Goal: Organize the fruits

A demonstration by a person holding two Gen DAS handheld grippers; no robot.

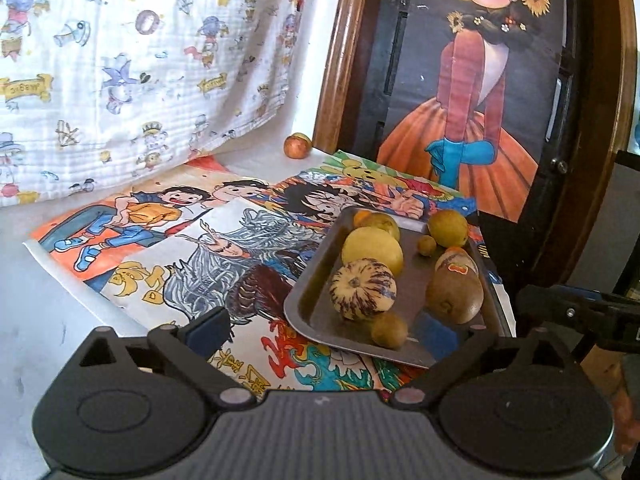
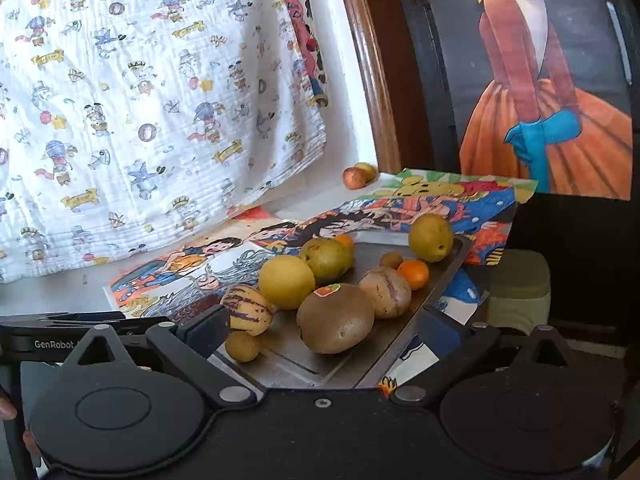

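A grey metal tray [image 1: 312,312] [image 2: 288,364] lies on cartoon posters and holds several fruits: a striped melon [image 1: 362,290] [image 2: 246,308], a yellow round fruit [image 1: 373,250] [image 2: 286,281], a brown kiwi with a sticker [image 1: 454,294] [image 2: 336,318], a green-yellow fruit [image 1: 448,228] [image 2: 431,237] and small ones. A reddish fruit [image 1: 298,145] [image 2: 354,178] sits off the tray by the back wall, with a yellowish one [image 2: 367,170] behind it. My left gripper [image 1: 320,332] is open and empty at the tray's near edge. My right gripper [image 2: 320,332] is open and empty over the tray's near end.
A cartoon-print cloth [image 1: 120,72] hangs at the back left. A wooden frame [image 1: 340,60] and a dark panel with a girl poster [image 1: 472,92] stand at the back right. A pale green stool [image 2: 520,288] is beyond the table's right edge.
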